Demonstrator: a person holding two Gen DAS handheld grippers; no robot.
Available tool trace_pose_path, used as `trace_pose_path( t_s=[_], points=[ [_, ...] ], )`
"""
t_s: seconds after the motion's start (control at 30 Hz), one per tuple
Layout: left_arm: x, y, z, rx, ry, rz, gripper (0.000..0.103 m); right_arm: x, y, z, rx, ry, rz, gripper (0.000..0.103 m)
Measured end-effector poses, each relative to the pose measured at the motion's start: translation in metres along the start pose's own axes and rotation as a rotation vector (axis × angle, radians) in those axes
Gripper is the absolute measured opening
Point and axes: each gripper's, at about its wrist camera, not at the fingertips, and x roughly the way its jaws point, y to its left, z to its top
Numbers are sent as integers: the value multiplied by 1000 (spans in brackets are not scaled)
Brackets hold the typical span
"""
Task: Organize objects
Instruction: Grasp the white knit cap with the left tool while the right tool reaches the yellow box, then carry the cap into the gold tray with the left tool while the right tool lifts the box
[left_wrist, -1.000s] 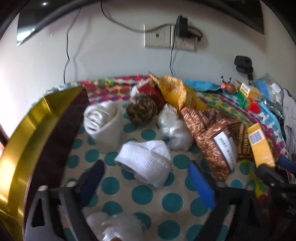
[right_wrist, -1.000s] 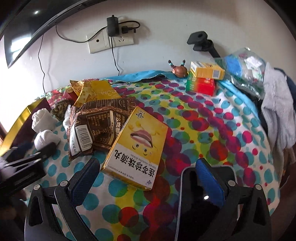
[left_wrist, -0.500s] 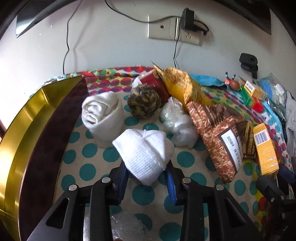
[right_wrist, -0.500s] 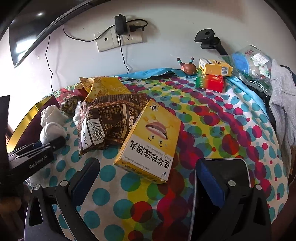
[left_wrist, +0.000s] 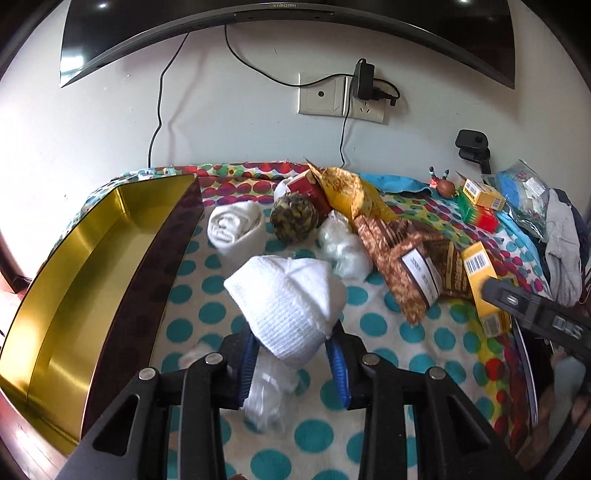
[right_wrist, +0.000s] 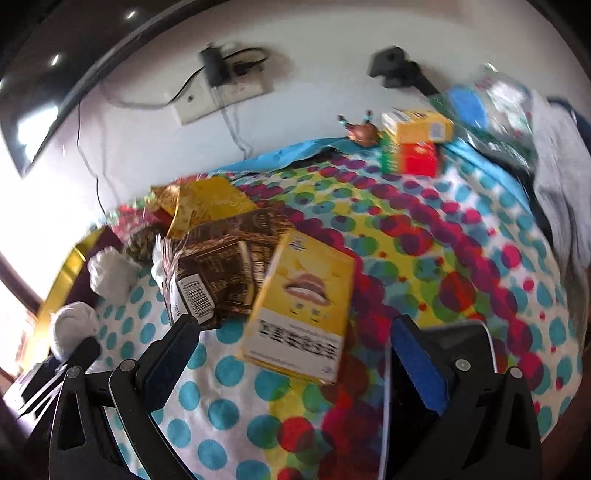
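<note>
The left gripper (left_wrist: 291, 356) has its jaws clamped on the white knitted bundle (left_wrist: 290, 302), just right of the gold box (left_wrist: 88, 273). Next, presumably carry it over that wall. The right gripper (right_wrist: 295, 354) gapes empty.

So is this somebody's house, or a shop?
Probably a room in a home: a TV hangs on the wall above a socket with a charger, and snacks and rolled socks lie on a spotty cloth.

Left gripper (left_wrist: 293, 350) jaws pinch white knit bundle (left_wrist: 291, 304) beside gold tray (left_wrist: 85, 269).
</note>
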Motion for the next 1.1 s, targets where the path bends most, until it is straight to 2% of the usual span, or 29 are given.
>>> trace_pose_path(
  t_s=[0.1, 0.27, 0.4, 0.63, 0.67, 0.7, 0.73, 0.93, 1.1],
  points=[
    [-6, 4, -6, -13, -12, -6, 34, 12, 6, 5, -25, 13, -31, 103],
    [-13, 11, -12, -40, -20, -11, 34, 37, -6, 10, 57, 107, -3, 100],
    [-13, 12, -17, -50, -19, -13, 35, 37, -4, 7, 58, 84, 1, 90],
    [-10, 6, -19, -46, -13, -10, 35, 39, 1, 5, 35, 78, -19, 86],
    [-9, 5, -19, -47, -11, -9, 35, 39, 1, 5, 28, 75, -28, 80],
    [-7, 5, -19, -50, -6, -7, 35, 39, 2, 5, 22, 73, -39, 68],
    [-6, 6, -19, -53, -3, -6, 35, 39, 4, 5, 9, 67, -49, 60],
    [-7, 7, -19, -57, -3, 6, 35, 35, 6, 4, -13, 48, -17, 55],
    [-27, 18, -10, -81, -43, 17, 35, 29, 15, -1, -59, -15, -78, 55]
  ],
)
